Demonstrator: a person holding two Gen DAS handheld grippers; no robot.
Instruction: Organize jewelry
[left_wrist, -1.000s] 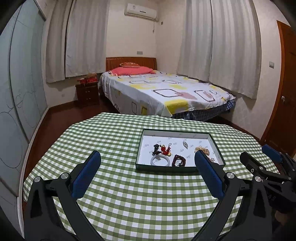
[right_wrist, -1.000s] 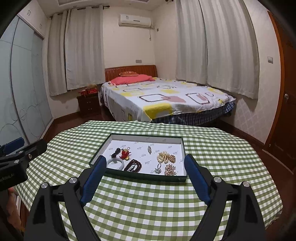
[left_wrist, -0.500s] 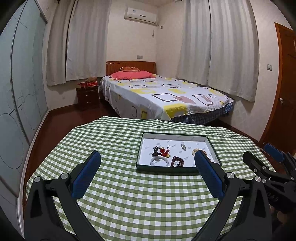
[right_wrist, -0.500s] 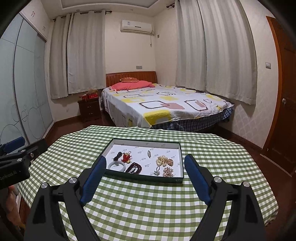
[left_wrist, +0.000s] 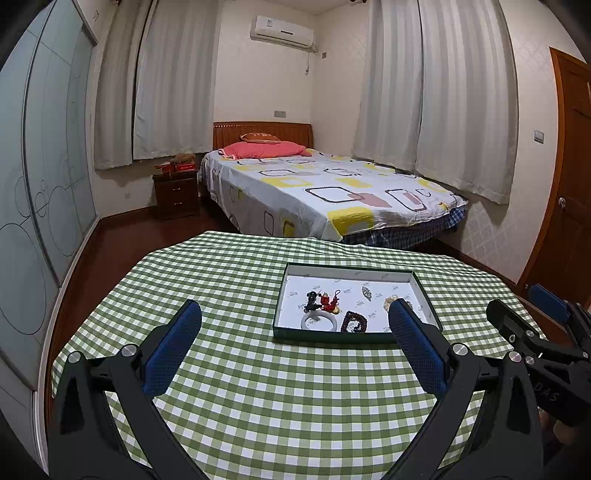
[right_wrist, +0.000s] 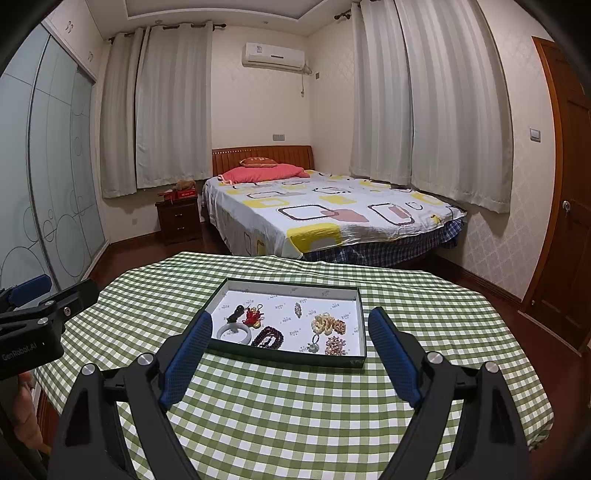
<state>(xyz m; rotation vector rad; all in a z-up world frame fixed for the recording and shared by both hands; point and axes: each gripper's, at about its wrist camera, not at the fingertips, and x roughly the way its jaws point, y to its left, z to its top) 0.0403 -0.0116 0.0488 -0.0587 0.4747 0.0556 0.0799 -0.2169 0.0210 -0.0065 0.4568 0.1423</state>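
Both grippers, left (left_wrist: 295, 345) and right (right_wrist: 290, 354), hung wide open and empty, the tray (right_wrist: 354, 360) ahead of their jaws, probably lining up a pick.

In the left wrist view the left gripper's right finger (left_wrist: 413, 350) covers the tray's (left_wrist: 332, 334) right near corner and part of the pale bead cluster (left_wrist: 389, 301). The small grey pendant (right_wrist: 297, 309) is too small to identify, and the desk's (right_wrist: 295, 424) near edge is cut off behind both grippers' frames.

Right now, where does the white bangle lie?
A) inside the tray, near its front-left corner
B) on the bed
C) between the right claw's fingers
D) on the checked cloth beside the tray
A: the white bangle lies inside the tray, near its front-left corner, beside the dark beads.
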